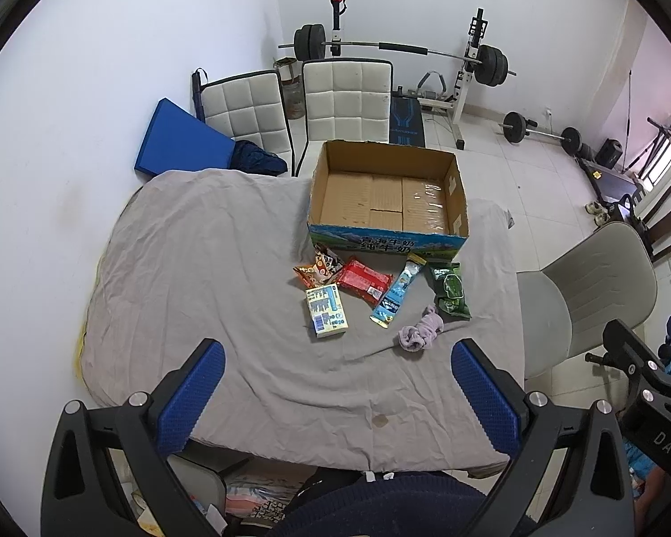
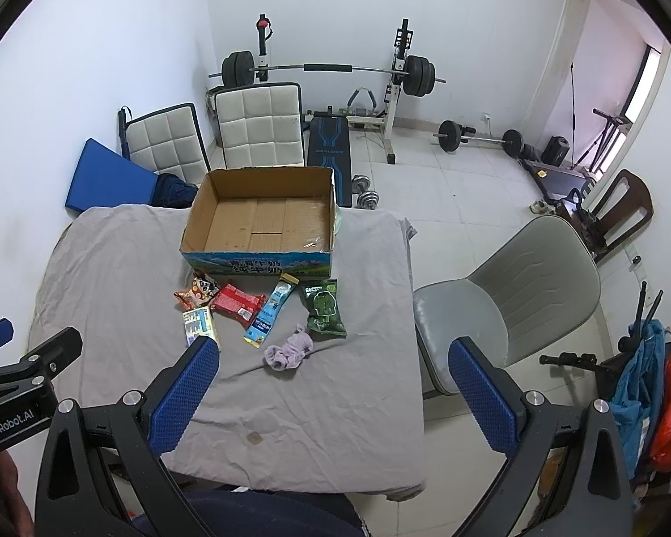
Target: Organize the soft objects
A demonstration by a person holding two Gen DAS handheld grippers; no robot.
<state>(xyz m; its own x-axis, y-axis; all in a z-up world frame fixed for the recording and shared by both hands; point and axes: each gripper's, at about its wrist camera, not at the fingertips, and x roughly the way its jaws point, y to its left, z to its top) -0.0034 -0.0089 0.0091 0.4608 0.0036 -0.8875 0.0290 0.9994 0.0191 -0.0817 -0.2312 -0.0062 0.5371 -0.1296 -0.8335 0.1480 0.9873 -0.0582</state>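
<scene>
An empty open cardboard box [image 1: 387,199] [image 2: 264,219] stands at the far side of a table covered by a grey cloth [image 1: 201,268] [image 2: 112,277]. In front of it lie an orange snack bag [image 1: 316,267], a red packet [image 1: 364,284] [image 2: 238,303], a yellow-blue carton [image 1: 326,311] [image 2: 198,323], a long blue sachet [image 1: 396,293] [image 2: 269,311], a green pack [image 1: 451,288] [image 2: 324,308] and a crumpled lilac cloth [image 1: 420,333] [image 2: 290,349]. My left gripper [image 1: 337,396] and right gripper [image 2: 331,396] are both open and empty, held above the table's near edge.
A grey swivel chair [image 2: 510,304] stands right of the table. Two white padded chairs [image 1: 290,107] and a blue mat [image 1: 179,141] stand behind it. A barbell rack [image 2: 331,71], weight bench and dumbbells fill the far floor.
</scene>
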